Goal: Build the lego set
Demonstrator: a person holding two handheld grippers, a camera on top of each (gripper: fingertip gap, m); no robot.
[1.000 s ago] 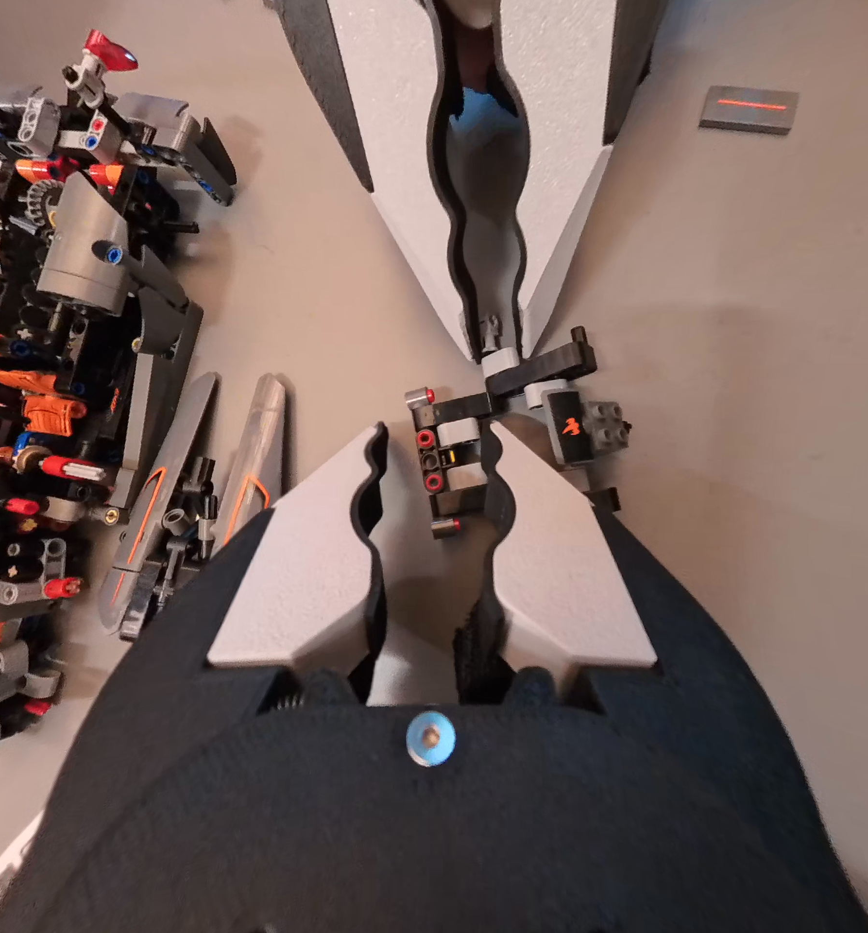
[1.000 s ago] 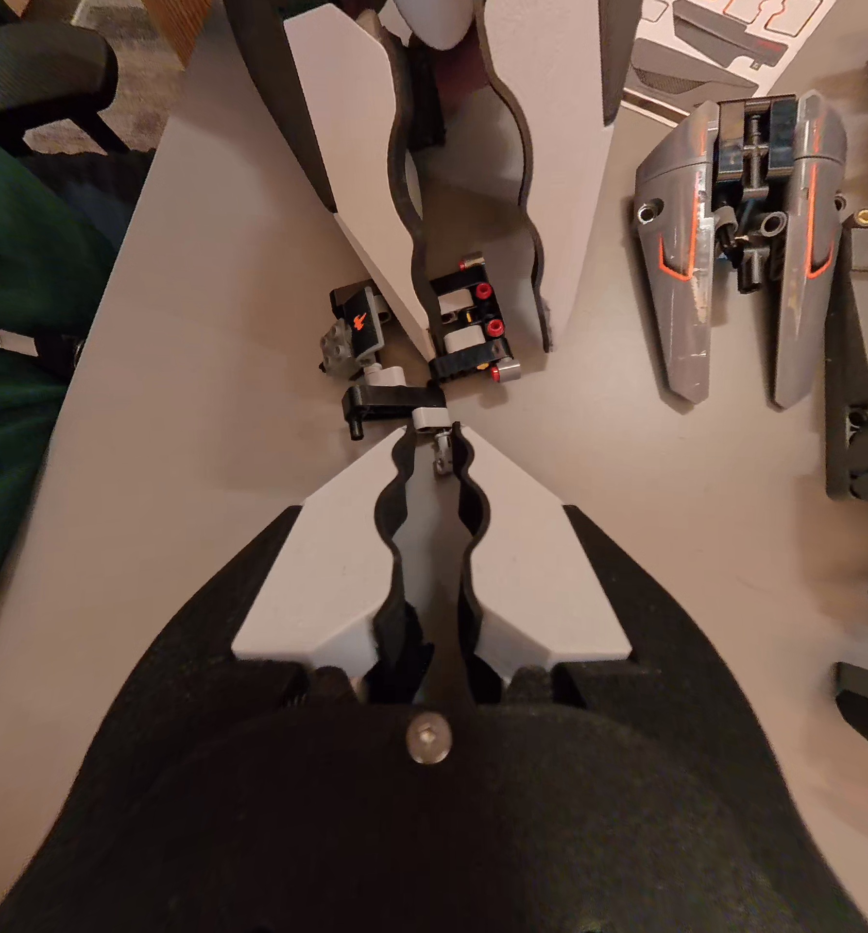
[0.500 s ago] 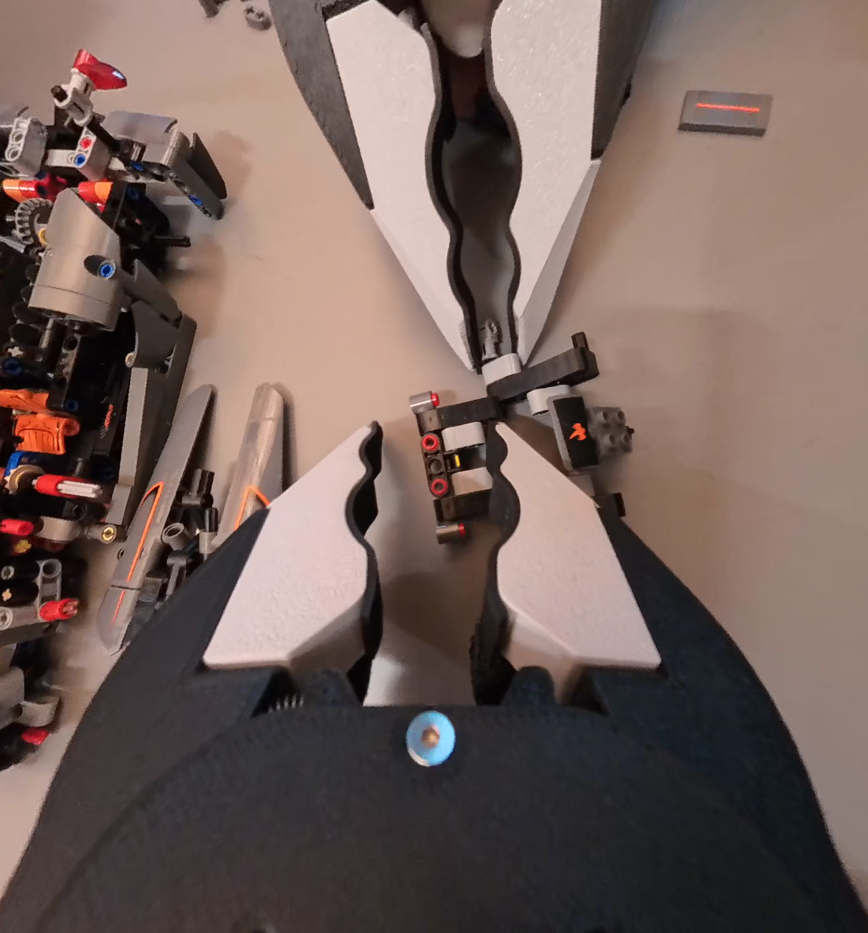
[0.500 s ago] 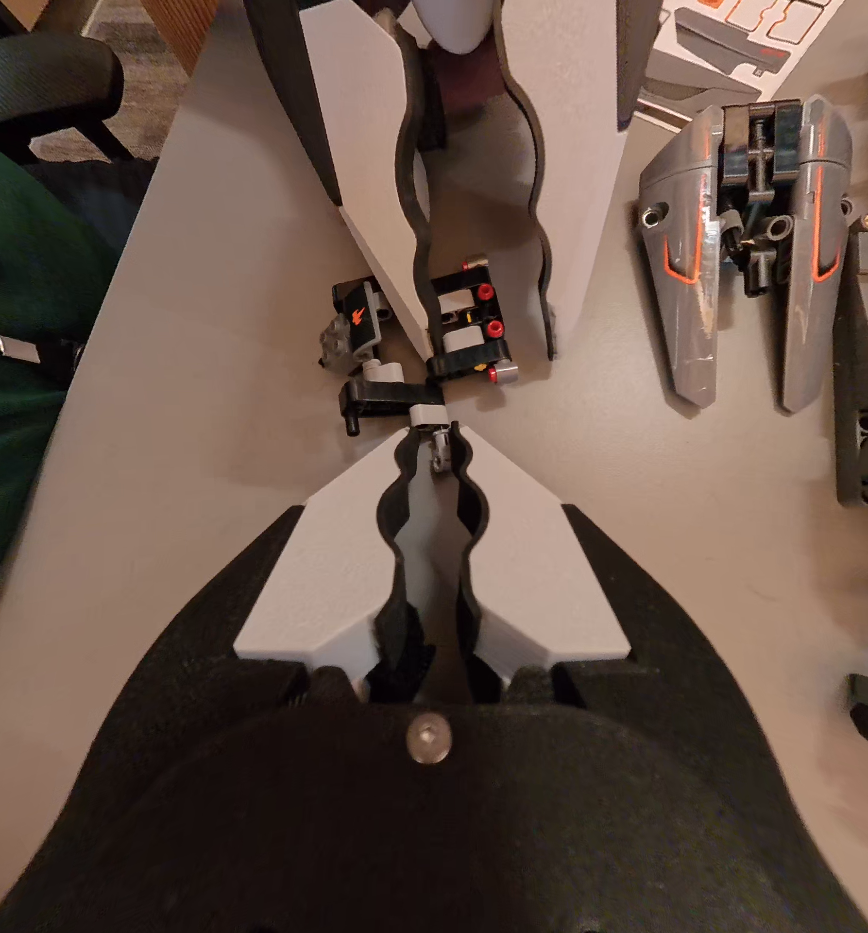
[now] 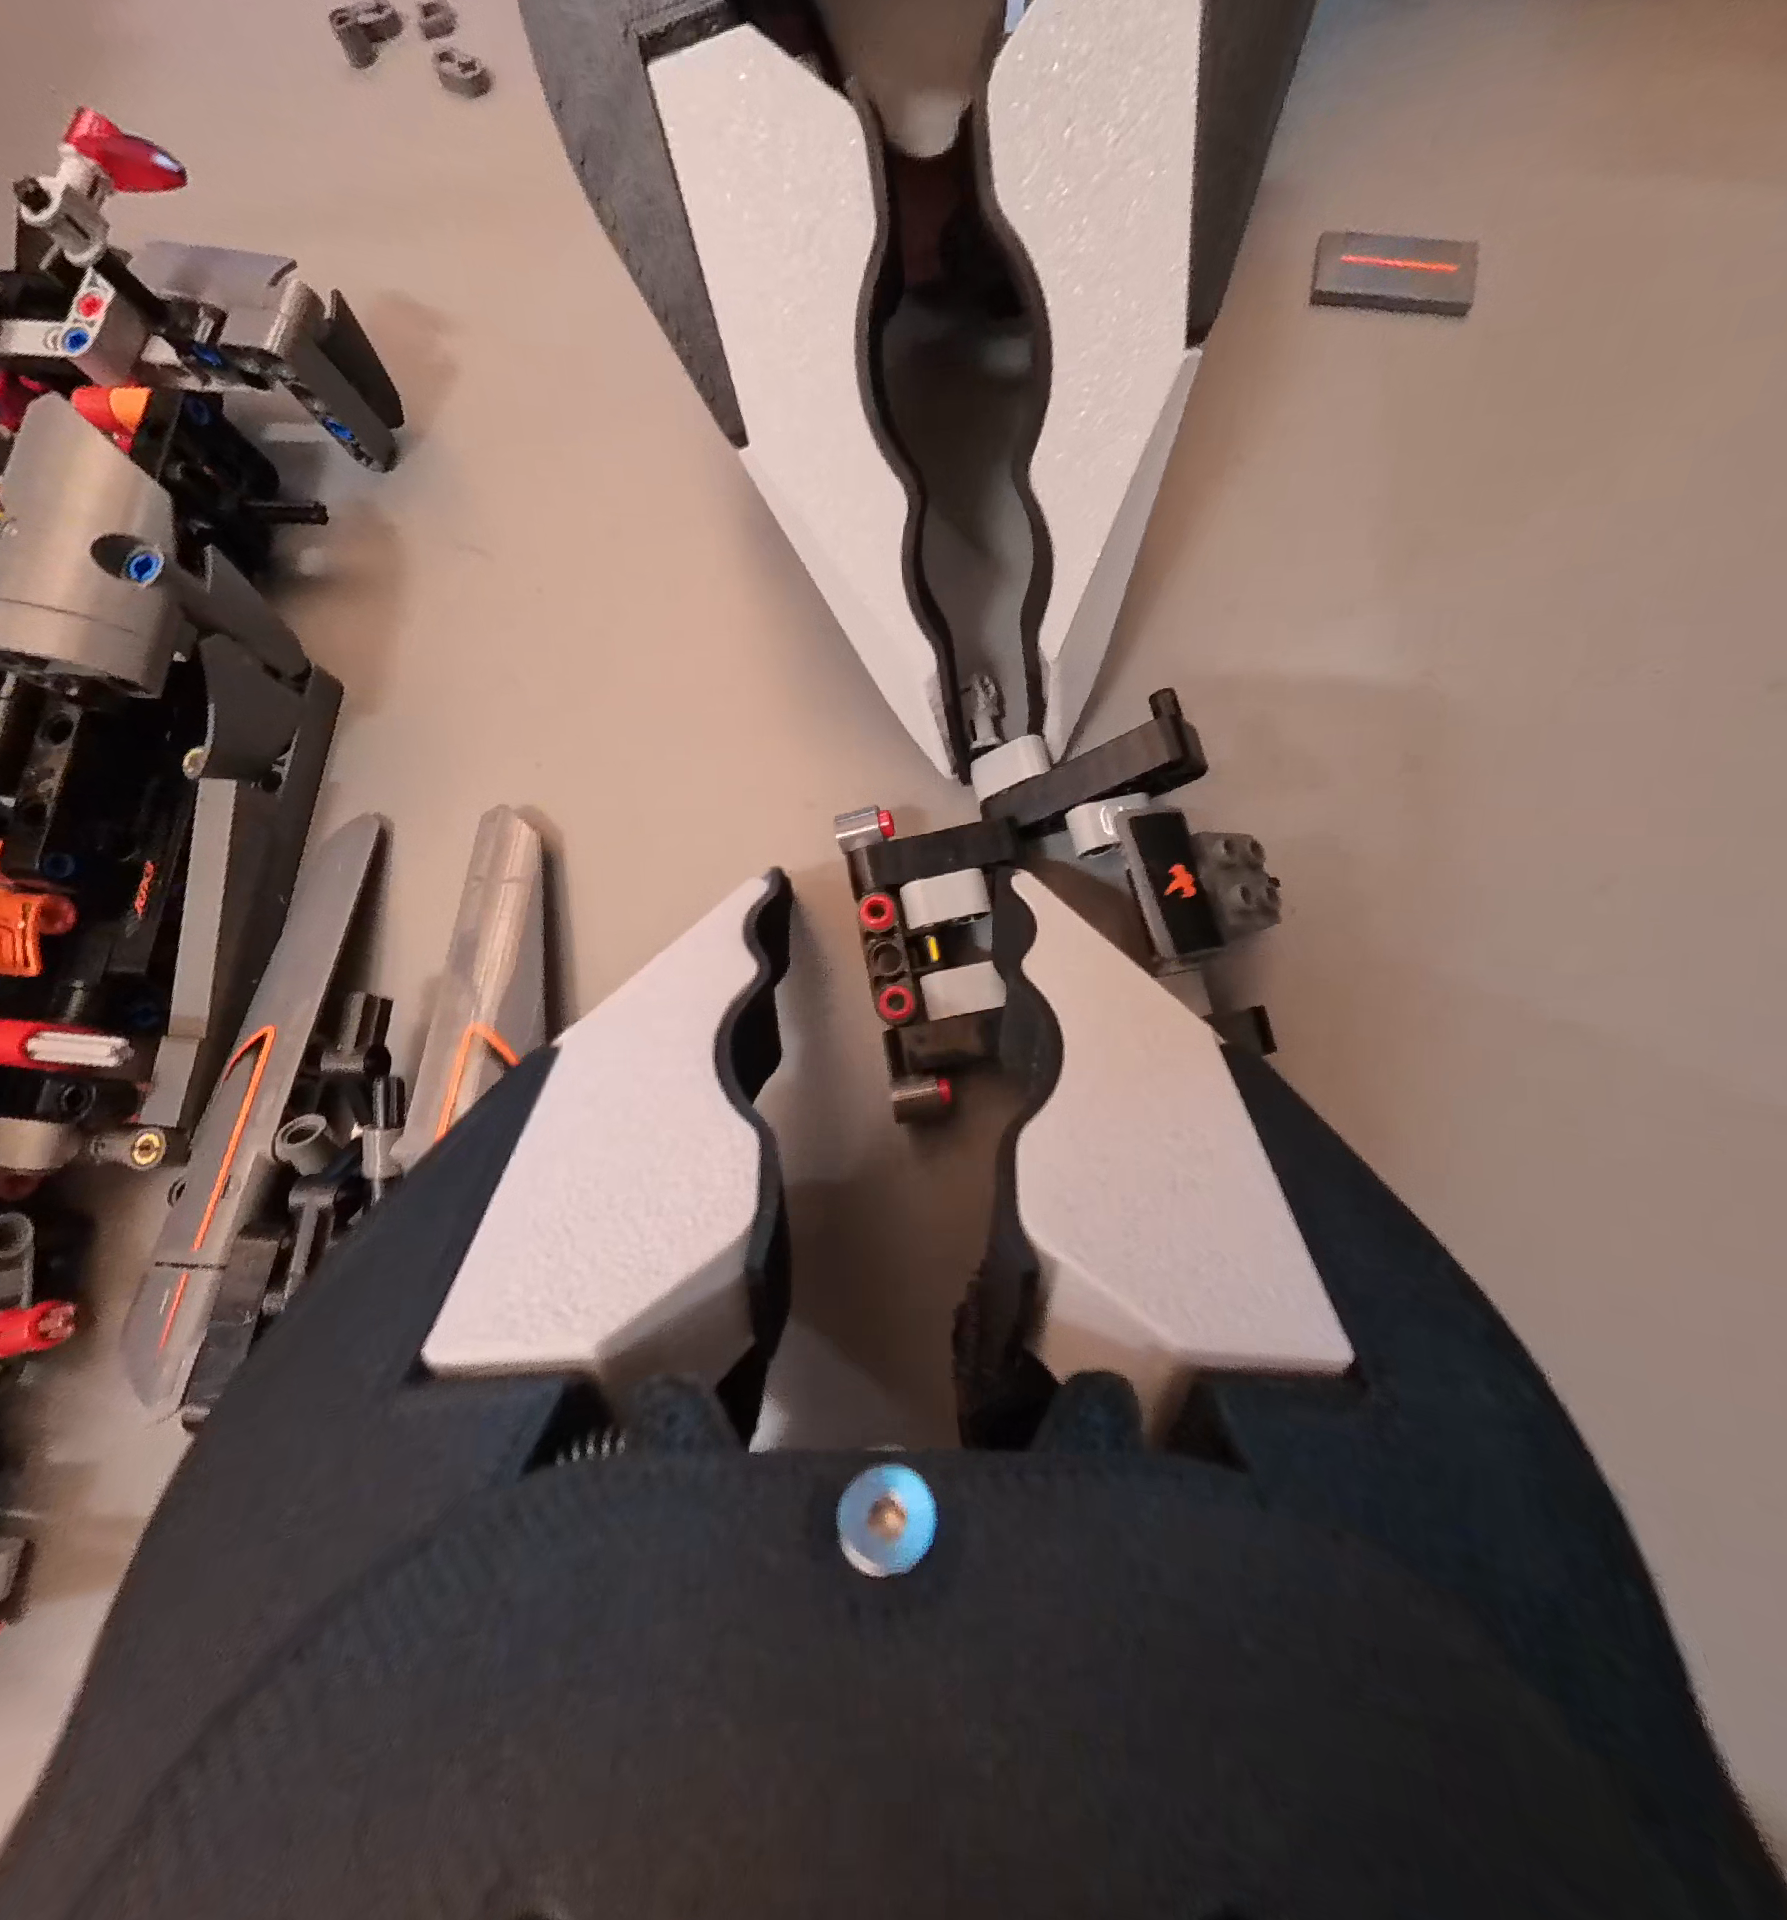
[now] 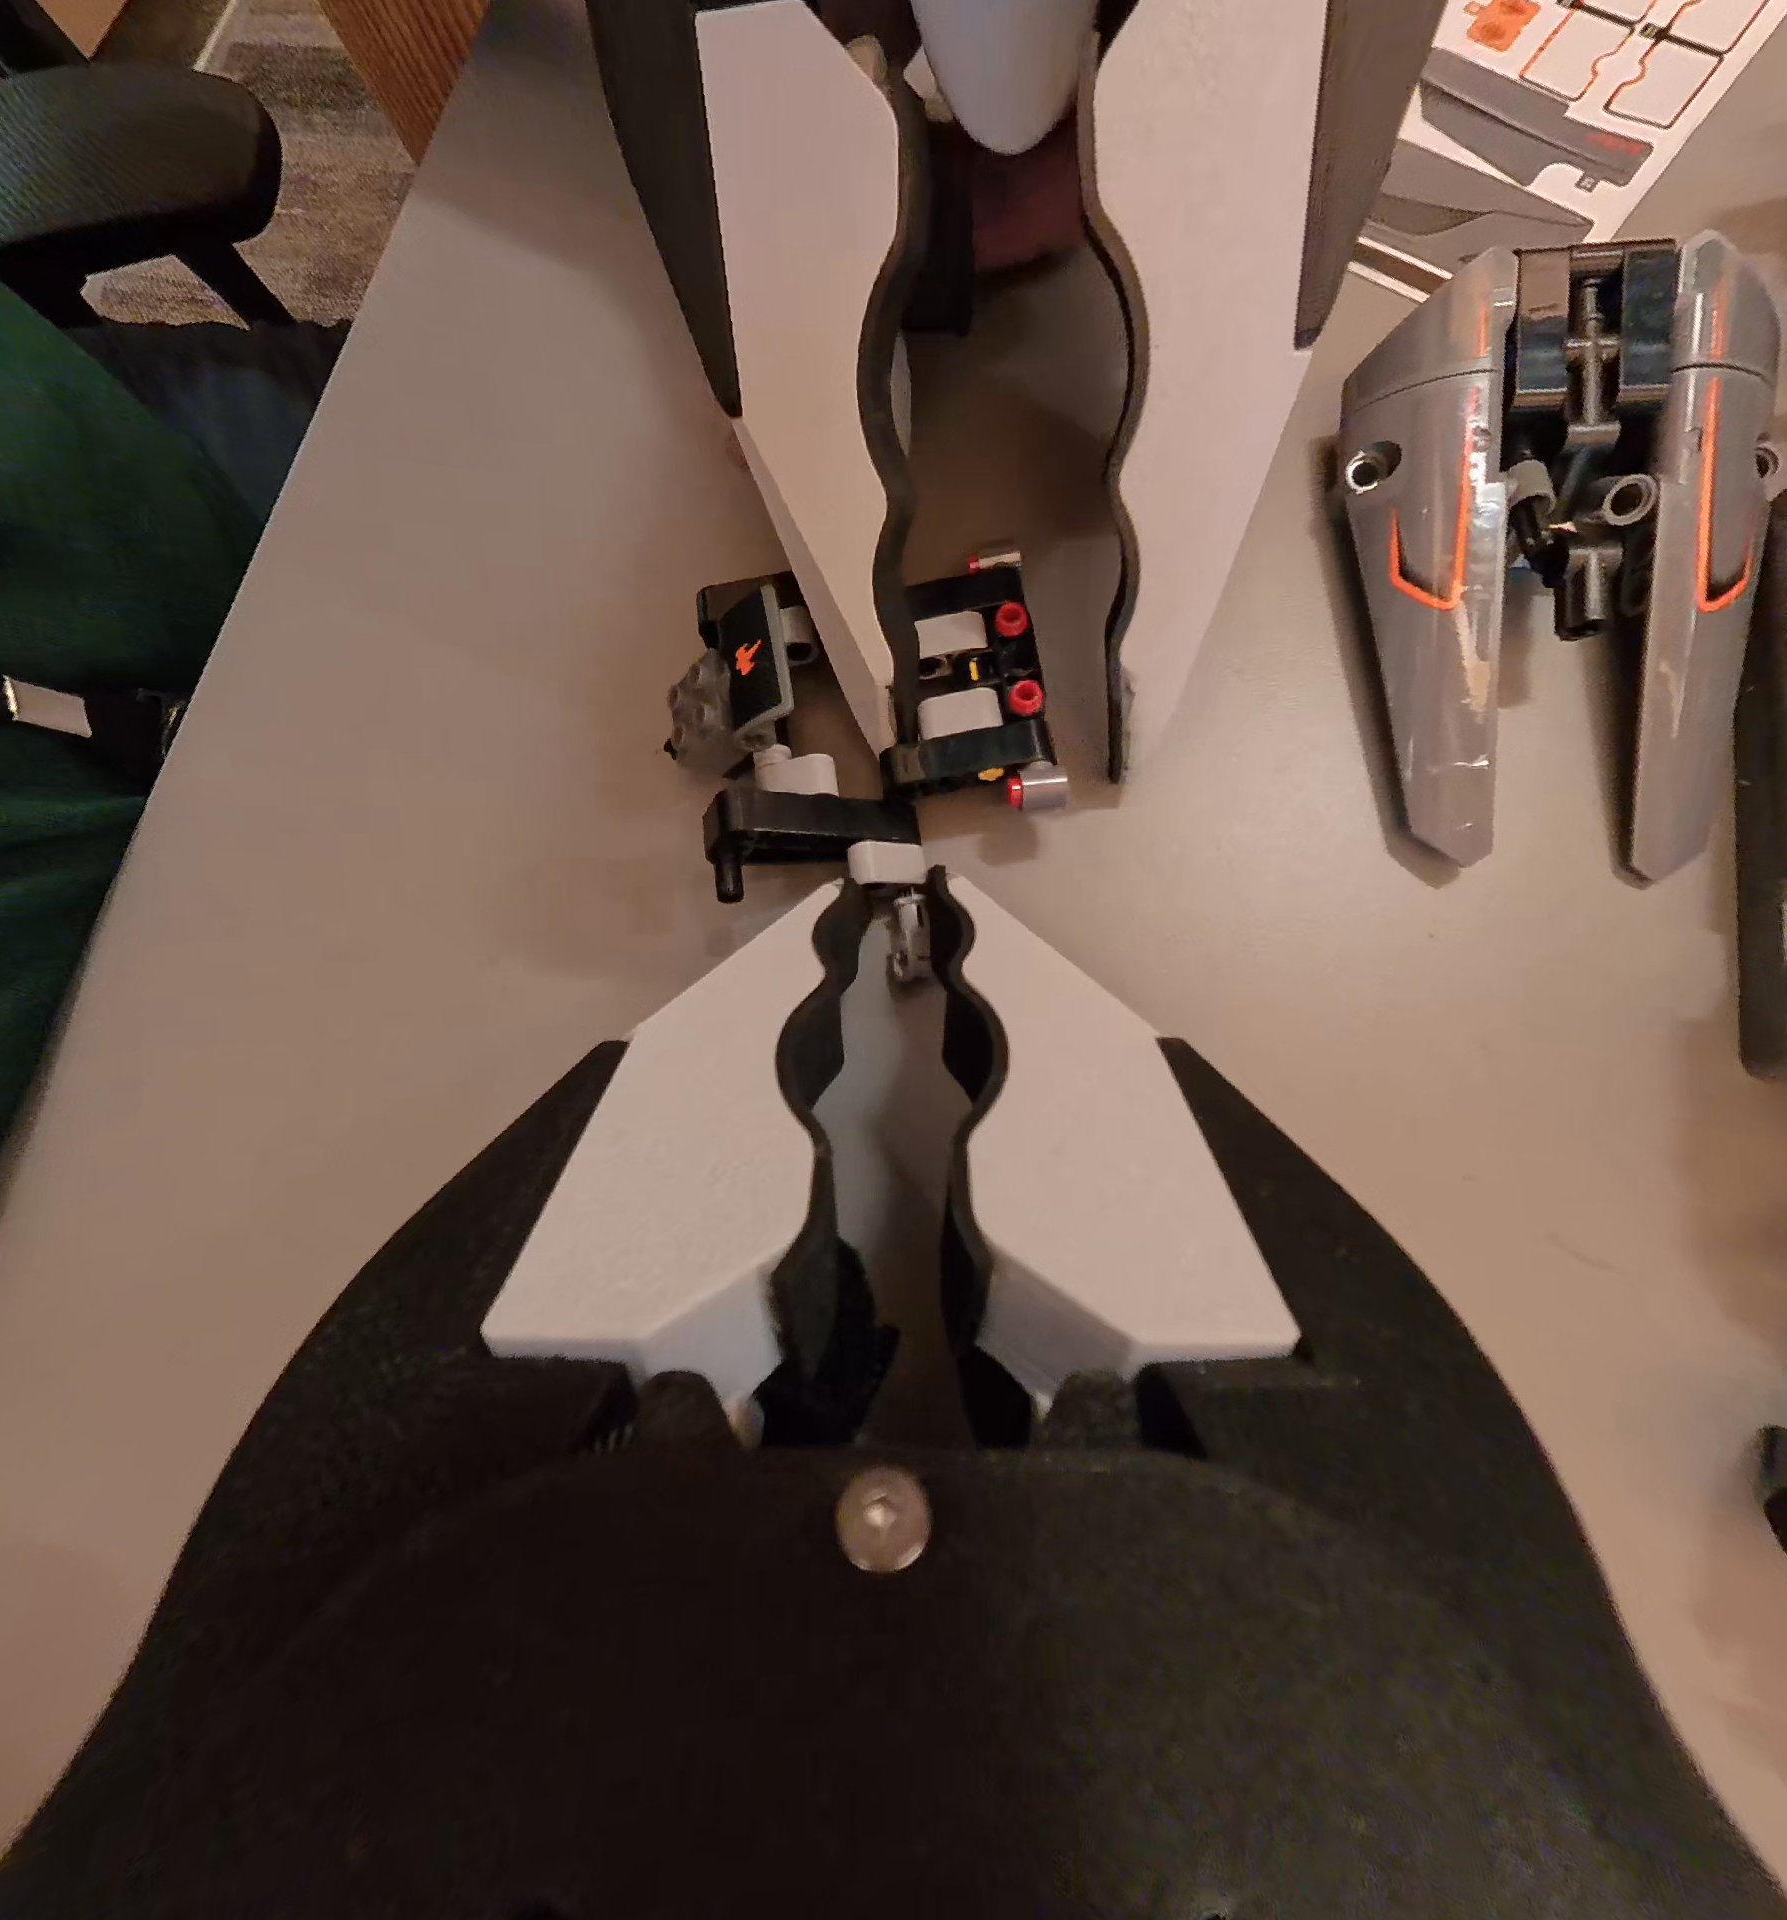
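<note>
Left gripper [image 5: 894,914]: jaws apart, straddling the black sub-assembly [image 5: 930,961] lying mid-surface [image 5: 1543,831]. Right gripper [image 6: 894,899]: pinched on a small grey pin [image 6: 907,925] at the sub-assembly's end. Far left: large Lego model [image 5: 68,644]. Far right: dark tile [image 5: 1396,272].

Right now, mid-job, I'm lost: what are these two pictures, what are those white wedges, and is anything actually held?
Each picture comes from a camera on a hand-held two-finger gripper, looking along its white fingers. The left gripper is open, its fingers straddling a small black lego assembly lying on the table. The right gripper, facing it, is shut on a small grey pin at that assembly's end. Each view also shows the other gripper opposite. Nearby lie a large half-built model, two grey pointed panels and a flat grey tile.
</note>
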